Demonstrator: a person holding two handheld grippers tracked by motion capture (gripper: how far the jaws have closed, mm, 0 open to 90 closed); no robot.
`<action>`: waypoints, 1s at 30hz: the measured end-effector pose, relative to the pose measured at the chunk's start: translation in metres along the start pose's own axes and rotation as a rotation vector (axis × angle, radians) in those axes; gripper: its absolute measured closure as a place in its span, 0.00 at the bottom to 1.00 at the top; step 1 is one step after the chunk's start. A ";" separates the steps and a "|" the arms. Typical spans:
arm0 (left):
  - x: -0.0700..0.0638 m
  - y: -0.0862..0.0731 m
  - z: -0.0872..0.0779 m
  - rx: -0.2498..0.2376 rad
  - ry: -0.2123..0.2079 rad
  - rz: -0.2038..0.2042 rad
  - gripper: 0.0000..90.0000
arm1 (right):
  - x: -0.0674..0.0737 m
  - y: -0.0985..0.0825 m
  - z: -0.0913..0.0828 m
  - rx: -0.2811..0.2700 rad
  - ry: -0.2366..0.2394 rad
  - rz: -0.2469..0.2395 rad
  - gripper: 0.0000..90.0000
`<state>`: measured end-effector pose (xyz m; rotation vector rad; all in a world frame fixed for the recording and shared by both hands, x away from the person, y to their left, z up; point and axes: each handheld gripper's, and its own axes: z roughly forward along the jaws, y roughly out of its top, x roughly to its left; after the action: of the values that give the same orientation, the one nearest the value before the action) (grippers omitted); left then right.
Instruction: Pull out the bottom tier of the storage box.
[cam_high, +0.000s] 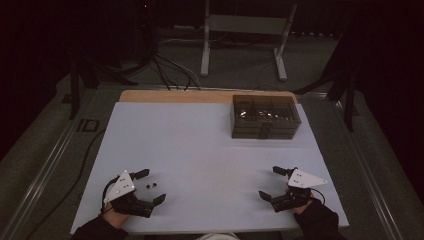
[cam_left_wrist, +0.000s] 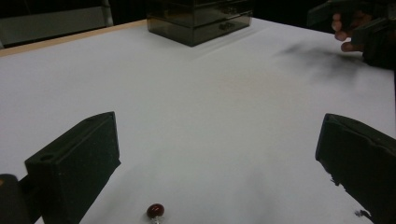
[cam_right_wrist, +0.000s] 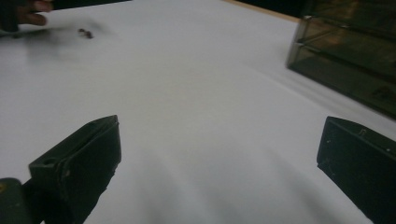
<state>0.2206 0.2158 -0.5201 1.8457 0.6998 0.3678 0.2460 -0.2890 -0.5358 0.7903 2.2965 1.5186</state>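
Both tools rest on the white worktop (cam_high: 200, 150), jaws wide, nothing held. Left tool (cam_high: 150, 186) has two small dark beads (cam_high: 151, 186) lying between its jaws; right tool (cam_high: 272, 182) sits well apart, drawer box (cam_high: 265, 117) far ahead.

On the desk (cam_high: 200, 145), the drawer box (cam_high: 265, 117) stands at the far right, well apart from two small beads (cam_high: 152, 186) lying near the front left edge between the jaws of the left claw (cam_high: 148, 187), while the right claw (cam_high: 272, 182) rests at the front right.
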 end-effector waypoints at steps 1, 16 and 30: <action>0.000 0.000 0.000 0.000 0.000 0.000 0.01 | 0.001 0.001 0.001 0.001 0.014 0.001 0.00; -0.002 0.001 0.001 -0.007 -0.014 0.002 0.01 | 0.018 0.023 -0.001 -0.046 0.046 -0.026 0.00; -0.002 0.001 0.003 -0.006 -0.022 0.004 0.01 | 0.018 0.049 -0.004 -0.067 0.027 -0.117 0.00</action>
<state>0.2213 0.2123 -0.5203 1.8429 0.6790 0.3517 0.2439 -0.2669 -0.4882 0.6098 2.2552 1.5540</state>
